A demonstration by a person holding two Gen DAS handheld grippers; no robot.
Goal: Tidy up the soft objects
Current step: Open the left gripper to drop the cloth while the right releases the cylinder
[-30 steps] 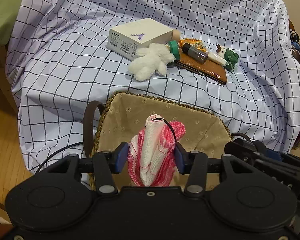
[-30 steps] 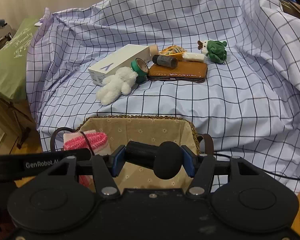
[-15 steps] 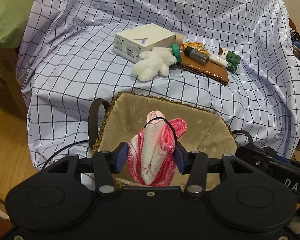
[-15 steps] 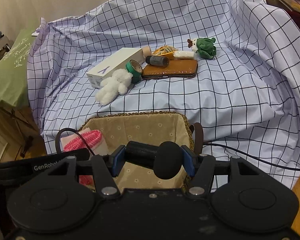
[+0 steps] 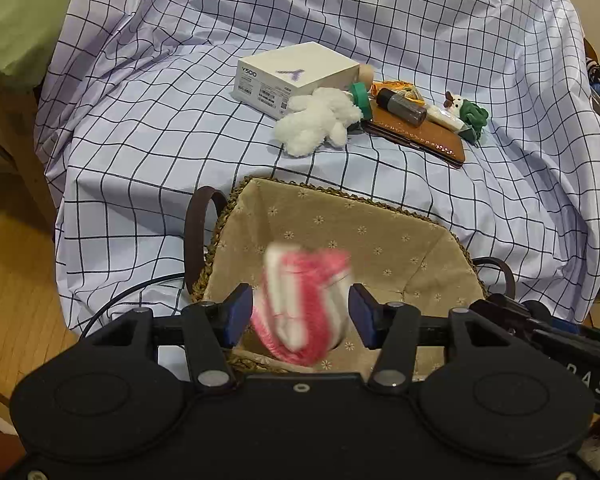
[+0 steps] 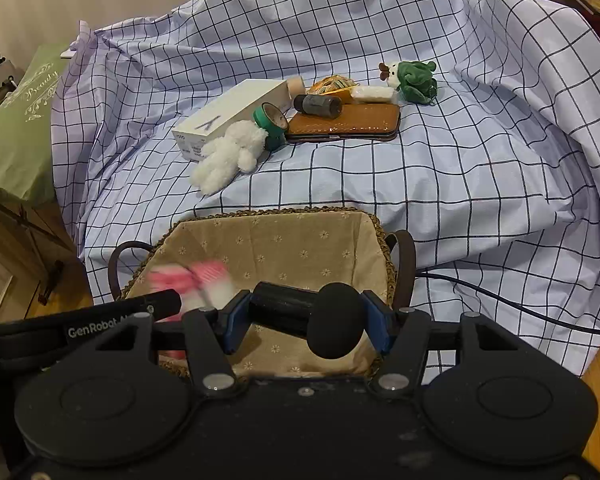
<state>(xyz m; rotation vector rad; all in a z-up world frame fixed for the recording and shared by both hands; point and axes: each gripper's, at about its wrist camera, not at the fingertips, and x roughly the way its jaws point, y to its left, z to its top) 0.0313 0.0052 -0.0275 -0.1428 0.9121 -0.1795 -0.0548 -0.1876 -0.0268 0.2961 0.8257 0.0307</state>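
Pink-and-white knit [image 5: 302,304] blurs between the opening left gripper [image 5: 300,314], edges indistinct.

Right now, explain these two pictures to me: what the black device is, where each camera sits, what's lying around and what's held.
There is no robot. A person holds a two-finger gripper in each hand, and each has a fisheye camera looking along its fingers.

The left view shows the left gripper above the basket. Its jaws are opening, and a blurred pink-and-white cloth sits between them, seemingly dropping in.

The right view shows the right gripper shut on a black microphone over that basket.

Beyond, on the checked sheet, lie a white box, white plush, green tape, brown case, dark vial and green plush.
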